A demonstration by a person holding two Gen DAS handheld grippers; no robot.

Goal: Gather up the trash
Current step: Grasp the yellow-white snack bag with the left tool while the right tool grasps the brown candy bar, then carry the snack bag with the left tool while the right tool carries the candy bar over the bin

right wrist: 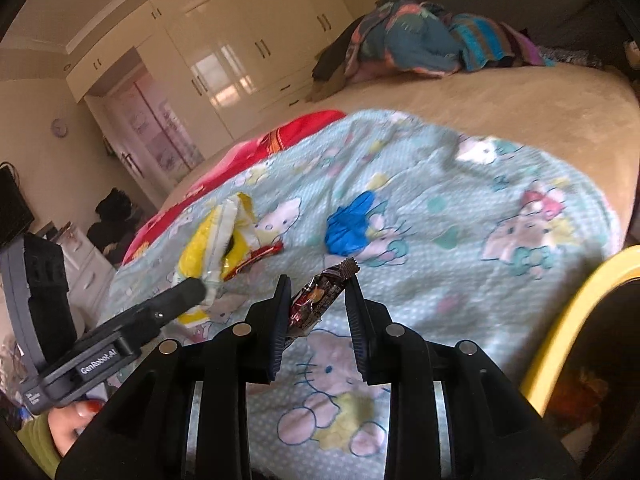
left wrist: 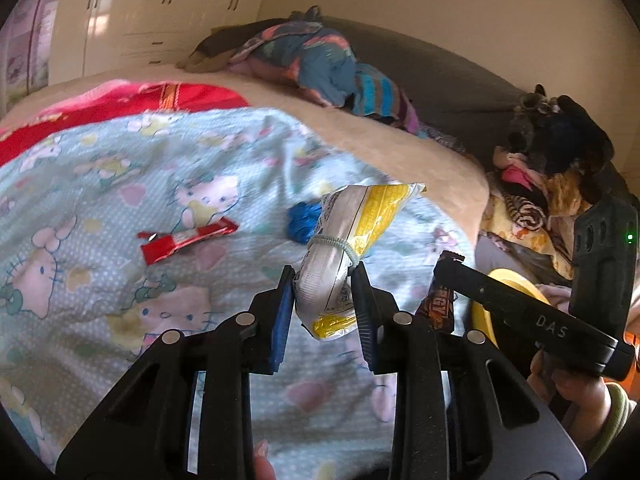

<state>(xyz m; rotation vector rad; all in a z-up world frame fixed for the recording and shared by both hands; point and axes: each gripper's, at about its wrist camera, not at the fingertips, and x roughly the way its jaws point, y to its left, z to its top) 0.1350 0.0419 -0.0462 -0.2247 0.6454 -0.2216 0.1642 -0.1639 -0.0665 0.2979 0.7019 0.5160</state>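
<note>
- The left gripper (left wrist: 322, 280) is closed around a white-and-yellow snack bag (left wrist: 352, 240), its 2 blue-padded fingers (left wrist: 280, 312) pressing the bag's lower half from either side; a pale elastic band circles the bag just above them.
- The bag is lifted above the cartoon-cat blanket (left wrist: 120, 168), its open yellow end tilted up and away from the camera.
- The right gripper (right wrist: 318, 284) has a dark brown candy wrapper (right wrist: 320, 296) running aslant between its jaws. The wrapper's lower end lies against the left finger and its crimped top end reaches the tip of the right finger. The jaws stand fairly wide, so I cannot tell how firm the hold is.
- From the left wrist view that same wrapper (left wrist: 440, 304) hangs at the tip of the right gripper (left wrist: 444, 268), beside a yellow bin rim (left wrist: 516, 280).
- A red wrapper (left wrist: 184, 240) lies flat on the blanket, well to the left of the held bag.
- A crumpled blue scrap (right wrist: 348, 224) rests on the blanket, beyond the right gripper.
- Bundled clothes (right wrist: 420, 40) sit at the far end of the beige bed cover (right wrist: 520, 104), and cream wardrobes (right wrist: 224, 40) line the wall.
</note>
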